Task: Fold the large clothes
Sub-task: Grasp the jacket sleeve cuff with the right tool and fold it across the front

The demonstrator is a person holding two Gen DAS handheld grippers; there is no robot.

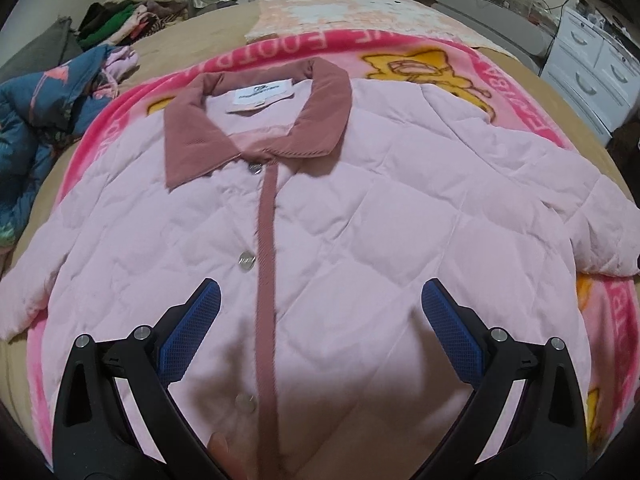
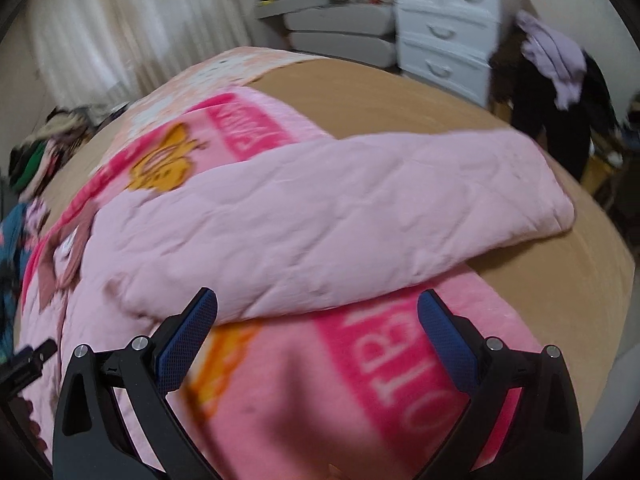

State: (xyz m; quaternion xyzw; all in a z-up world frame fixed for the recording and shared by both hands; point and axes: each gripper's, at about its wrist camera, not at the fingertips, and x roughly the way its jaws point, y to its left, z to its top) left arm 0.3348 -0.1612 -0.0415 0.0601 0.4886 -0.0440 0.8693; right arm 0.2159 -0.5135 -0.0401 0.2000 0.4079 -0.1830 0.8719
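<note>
A pale pink quilted jacket (image 1: 340,216) with a dusty-rose collar (image 1: 256,120) and placket lies face up, buttoned, spread on a pink printed blanket (image 1: 444,64). My left gripper (image 1: 320,300) hovers open above the jacket's lower front, blue pads wide apart, holding nothing. In the right wrist view the jacket's sleeve (image 2: 340,208) stretches out to the right over the blanket (image 2: 360,380) and the tan bed. My right gripper (image 2: 316,308) is open just in front of the sleeve's lower edge, empty. The left gripper's tip (image 2: 28,356) shows at the left edge.
A tan bed cover (image 2: 400,92) lies under the blanket. A blue garment (image 1: 44,120) and a heap of clothes (image 1: 132,16) sit at the bed's far left. White drawers (image 2: 444,20) and a grey shelf (image 2: 340,28) stand beyond the bed; clothes (image 2: 556,60) hang at right.
</note>
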